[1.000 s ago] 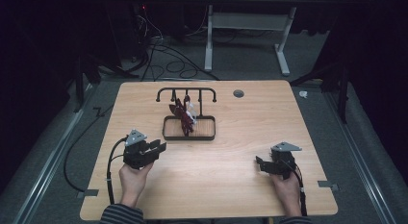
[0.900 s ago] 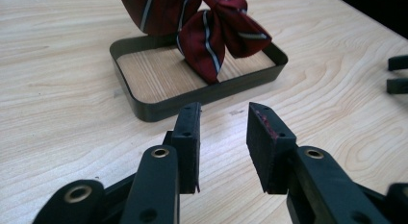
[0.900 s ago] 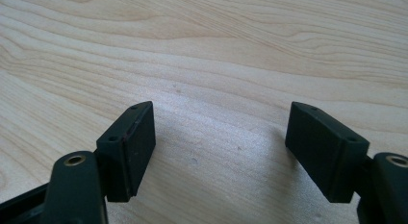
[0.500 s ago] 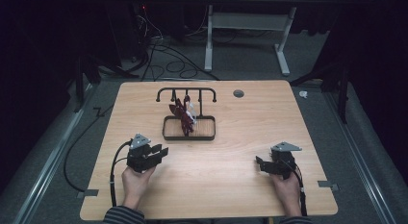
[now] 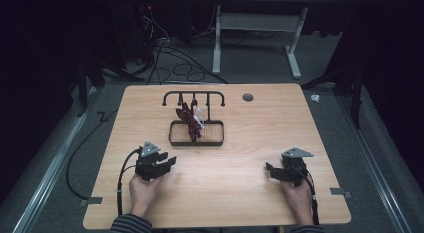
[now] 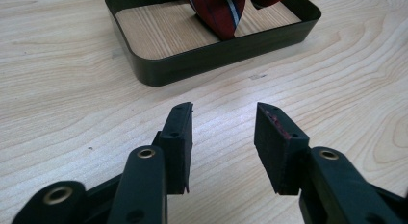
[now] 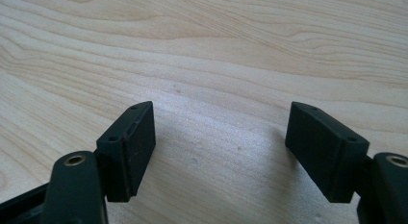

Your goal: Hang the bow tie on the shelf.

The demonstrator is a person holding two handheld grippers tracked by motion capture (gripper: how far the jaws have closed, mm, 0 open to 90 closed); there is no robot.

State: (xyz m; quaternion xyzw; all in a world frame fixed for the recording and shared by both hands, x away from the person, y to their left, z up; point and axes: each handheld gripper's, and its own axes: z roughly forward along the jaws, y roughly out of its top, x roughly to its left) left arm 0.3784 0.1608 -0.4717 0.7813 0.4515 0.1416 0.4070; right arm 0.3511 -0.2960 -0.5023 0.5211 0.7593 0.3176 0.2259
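A black rack with a low tray [image 5: 196, 140] and a hooked top bar [image 5: 194, 95] stands mid-table. A dark red striped tie [image 5: 190, 120] hangs from the bar into the tray. The tie [image 6: 219, 10] and the tray wall [image 6: 202, 53] fill the top of the left gripper view. My left gripper [image 5: 170, 160] rests on the table front left of the tray, open with nothing between its fingers [image 6: 180, 137]. My right gripper [image 5: 269, 170] lies at the front right, open wide over bare wood, its pads [image 7: 137, 142] apart.
The wooden table [image 5: 260, 123] has a round grommet hole [image 5: 247, 97] at the back. Cables [image 5: 165, 48] and a white desk frame [image 5: 255, 28] stand on the floor behind. A black cable [image 5: 122, 178] trails from the left gripper.
My left gripper has drawn back toward the front edge of the table, away from the tray. The right gripper has stayed in place.
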